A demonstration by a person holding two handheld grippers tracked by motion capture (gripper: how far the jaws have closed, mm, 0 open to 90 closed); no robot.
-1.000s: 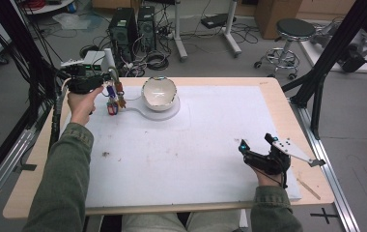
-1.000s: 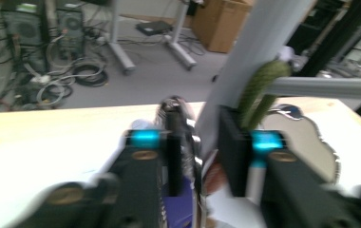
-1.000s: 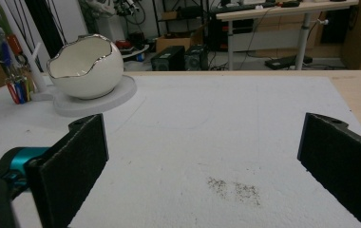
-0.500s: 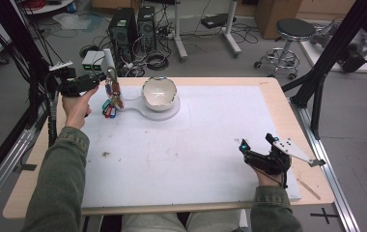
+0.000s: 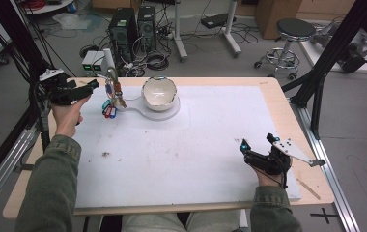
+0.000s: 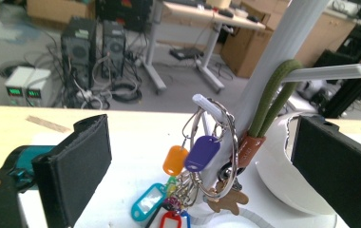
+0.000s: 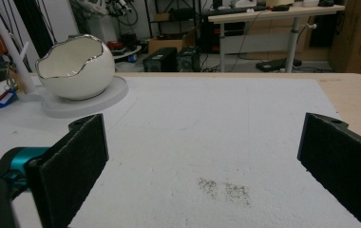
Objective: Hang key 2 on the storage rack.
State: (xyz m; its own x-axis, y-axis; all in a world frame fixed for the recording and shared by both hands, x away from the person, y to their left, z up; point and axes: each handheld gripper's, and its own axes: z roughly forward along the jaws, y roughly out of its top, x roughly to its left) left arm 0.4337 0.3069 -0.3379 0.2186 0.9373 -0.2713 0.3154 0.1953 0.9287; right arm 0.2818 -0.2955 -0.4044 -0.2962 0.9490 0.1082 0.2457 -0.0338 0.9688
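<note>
keys: bunch of tagged keys (image 6: 188, 190) hangs on stand peg (image 6: 207, 102), beside egg-shaped bowl (image 5: 160, 93) | left gripper (image 5: 92, 85): jaws just opened, empty, backed away from bunch; hanging looks done | right gripper (image 5: 257, 145): jaws apart, empty, idle

High view: looked down and forward over table (image 5: 210, 159). Left gripper view: sat close, faced keys (image 6: 188, 185) on stand (image 6: 273, 71). Right gripper view: low, far off. Shared by all: bowl (image 7: 74, 66).
</note>
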